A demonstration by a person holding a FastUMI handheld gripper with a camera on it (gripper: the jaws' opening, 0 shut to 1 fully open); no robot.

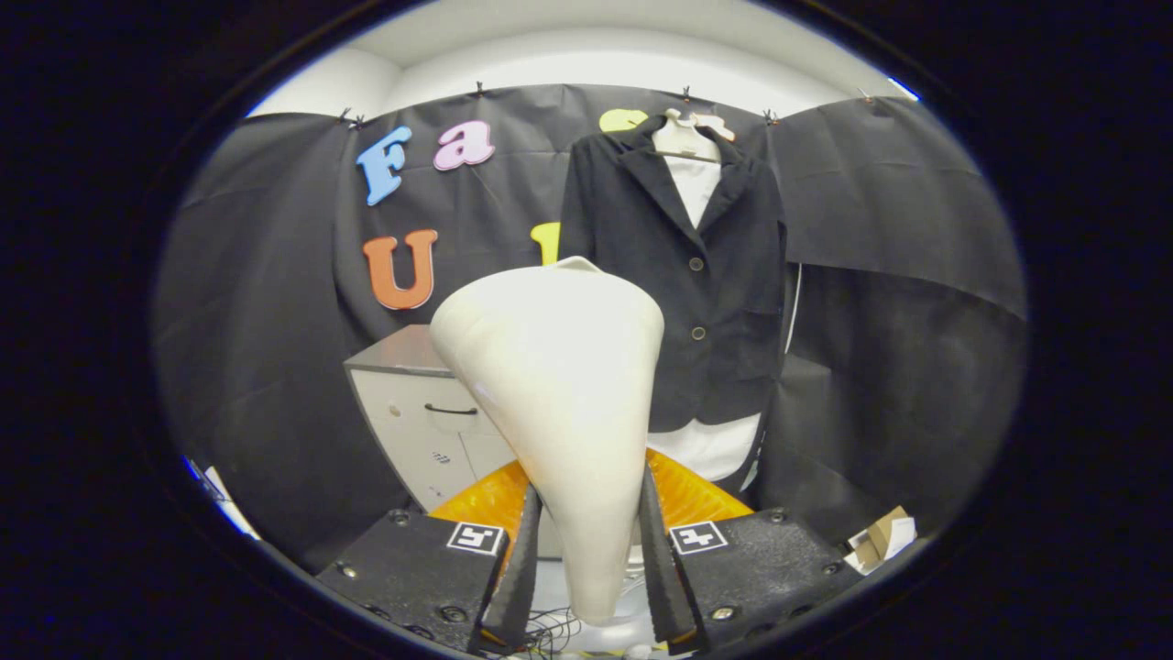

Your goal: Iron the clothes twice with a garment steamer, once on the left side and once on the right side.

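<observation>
Gripper view looks forward along the claw (586, 550), whose two fingers are pressed against either side of the narrow handle of a cream-coloured garment steamer (559, 367), clamped on it. The hold sits low on the slim part, so the wide flared head rises clear above the fingers and faces forward, which is where steam has to leave if it is to reach cloth. The head leans a little toward the left.

Beyond the steamer, a dark jacket (706, 275) hangs from a pale hanger (685, 137) high on the black cloth wall, with a white shirt (696, 188) showing at the collar and again below the hem. Hanging lets the fabric fall straight and free, so each front panel can be stroked downward without anything behind it. The jacket is buttoned, which keeps both sides flat.

The steamer head is well apart from the jacket, so I judge neither side has contact at this point. A grey cabinet (412, 403) with a drawer handle stands to the left of the jacket, behind the steamer. Some crumpled paper or card (880, 541) lies on the floor past the right finger
</observation>
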